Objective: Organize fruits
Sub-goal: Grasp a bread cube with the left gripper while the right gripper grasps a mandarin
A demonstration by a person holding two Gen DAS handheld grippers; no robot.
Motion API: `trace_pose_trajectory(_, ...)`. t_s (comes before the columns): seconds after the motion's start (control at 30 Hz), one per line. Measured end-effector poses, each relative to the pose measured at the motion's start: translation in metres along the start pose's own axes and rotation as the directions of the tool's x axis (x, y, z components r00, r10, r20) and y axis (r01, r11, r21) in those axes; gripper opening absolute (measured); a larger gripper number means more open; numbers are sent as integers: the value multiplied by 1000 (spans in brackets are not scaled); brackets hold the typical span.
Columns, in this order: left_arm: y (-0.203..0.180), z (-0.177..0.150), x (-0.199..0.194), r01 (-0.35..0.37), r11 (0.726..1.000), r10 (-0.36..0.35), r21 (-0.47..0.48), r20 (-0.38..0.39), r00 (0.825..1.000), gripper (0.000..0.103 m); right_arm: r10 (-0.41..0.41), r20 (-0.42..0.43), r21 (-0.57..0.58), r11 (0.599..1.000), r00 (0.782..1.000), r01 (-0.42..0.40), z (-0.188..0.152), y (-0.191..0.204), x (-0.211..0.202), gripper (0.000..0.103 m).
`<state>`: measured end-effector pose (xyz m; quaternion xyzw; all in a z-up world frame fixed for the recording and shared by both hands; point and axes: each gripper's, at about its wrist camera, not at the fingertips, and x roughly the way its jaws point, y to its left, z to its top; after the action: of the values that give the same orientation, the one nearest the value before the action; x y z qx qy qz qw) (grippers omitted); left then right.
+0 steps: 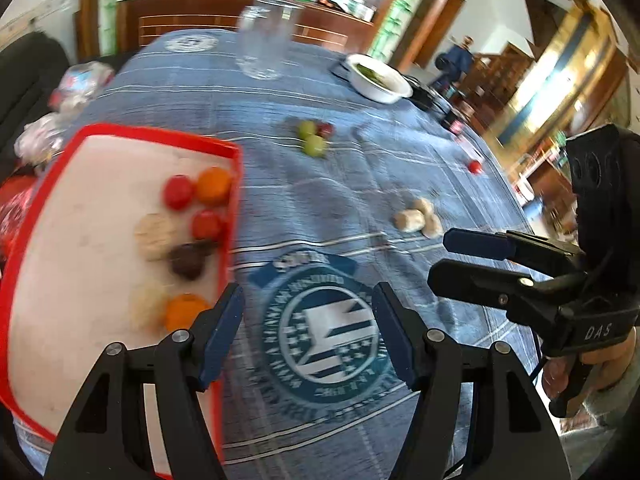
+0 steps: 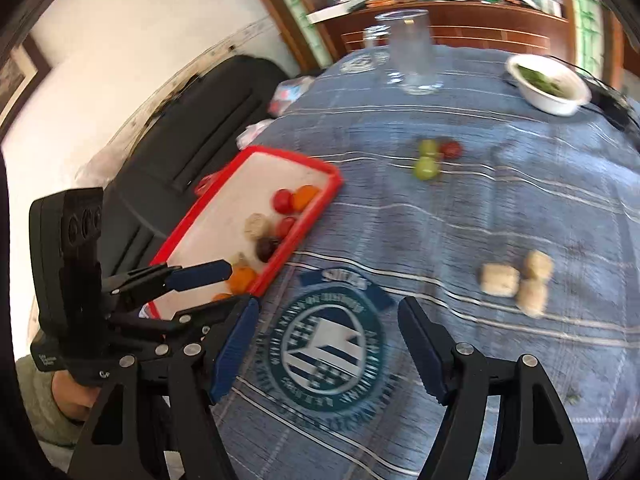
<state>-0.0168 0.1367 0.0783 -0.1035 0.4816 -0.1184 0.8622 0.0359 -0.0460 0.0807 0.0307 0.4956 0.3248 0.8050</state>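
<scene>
A red-rimmed white tray (image 1: 92, 136) (image 2: 192, 224) lies at the table's left and holds several small fruits: red, orange, beige and one dark. Two green fruits and a red one (image 1: 314, 138) (image 2: 430, 160) lie on the blue cloth further back. Three beige pieces (image 1: 418, 218) (image 2: 516, 282) lie to the right. A lone red fruit (image 1: 475, 166) lies near the right edge. My left gripper (image 1: 308, 332) is open and empty above the cloth emblem, beside the tray's right rim. My right gripper (image 2: 326, 344) is open and empty over the same emblem. It also shows in the left wrist view (image 1: 438, 256).
A clear glass (image 1: 266, 40) (image 2: 412, 52) stands at the back of the table. A white bowl with greens (image 1: 378, 76) (image 2: 550, 84) sits at the back right. Wrapped items (image 1: 76, 84) lie left of the tray. A dark chair (image 2: 192, 132) stands beside the table.
</scene>
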Motion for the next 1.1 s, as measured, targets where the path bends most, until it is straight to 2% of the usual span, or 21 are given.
trace_pose_trajectory(0.2,-20,0,14,8,999,-6,48,-51,999,65,-40,19,106,994,999,38,-19,-37,-16,80)
trace_pose_trajectory(0.4,-36,1,32,18,996,-10,82,-95,995,65,-78,29,235,970,997,70,-41,-76,-30,81)
trace_pose_trajectory(0.6,-61,10,53,58,990,-42,128,-128,991,65,-116,35,290,952,993,101,-53,-98,-43,81)
trace_pose_trajectory(0.83,-94,25,77,67,969,-31,236,-152,988,65,-160,46,323,937,986,137,-61,-116,-59,81)
trace_pose_trajectory(0.97,-108,35,90,70,954,-22,292,-165,986,65,-256,30,379,898,966,226,-67,-139,-75,79)
trace_pose_trajectory(1.1,-117,44,106,68,939,-11,337,-170,985,65,-362,5,481,818,932,315,-78,-177,-102,74)
